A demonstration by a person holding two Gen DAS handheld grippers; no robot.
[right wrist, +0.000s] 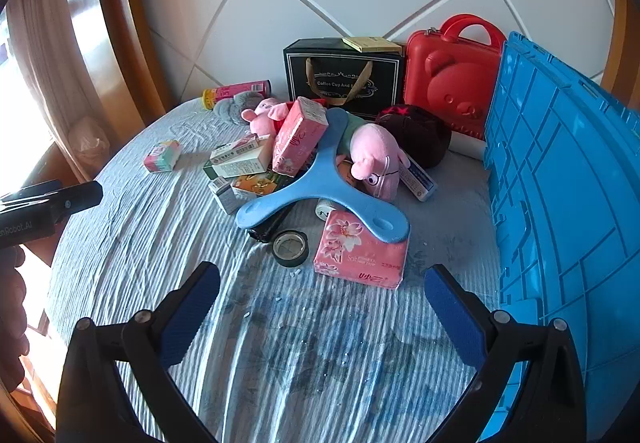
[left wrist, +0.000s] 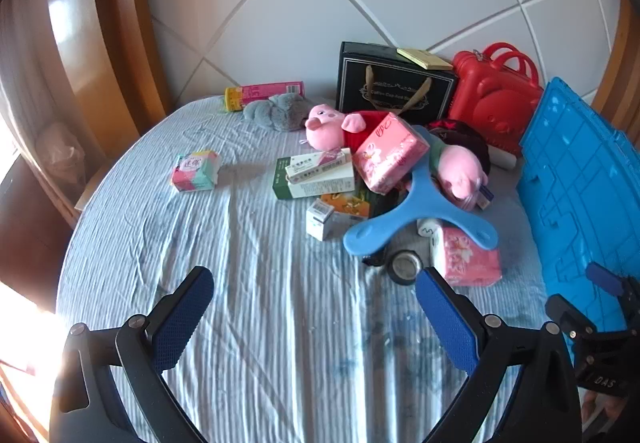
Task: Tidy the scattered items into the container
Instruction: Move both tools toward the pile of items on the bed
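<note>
Hovering both tools above the sheet, you hold nothing: left gripper (left wrist: 314, 307) is spread wide, right gripper (right wrist: 322, 303) the same, each short of the pile.

Scattered items sit mid-bed in one heap; blue crate (right wrist: 560, 203) stands on the right, just beside it. None of the heap looks to be in the crate yet, though its inside is out of view.

Risks, my read:
- Blue boomerang (right wrist: 320, 187) lies across the near tissue pack (right wrist: 360, 251) and leans on the far tissue pack (right wrist: 298, 135). Pull the near pack first and the boomerang likely drags or tips, shifting the pig plush (right wrist: 372, 159) and the boxes.
- Tape roll (right wrist: 291, 248) is just beside the near pack, touching or almost. A sloppy close could catch both or kick the roll away.
- Tissue packs are soft; a corner pinch probably slips or deforms.
- Crate wall is tall and close on the right. Swinging low risks clipping it.
- Lone small pack (left wrist: 196, 171) sits well apart on the left, easy to forget.

Suggest lifting the boomerang off first.
</note>
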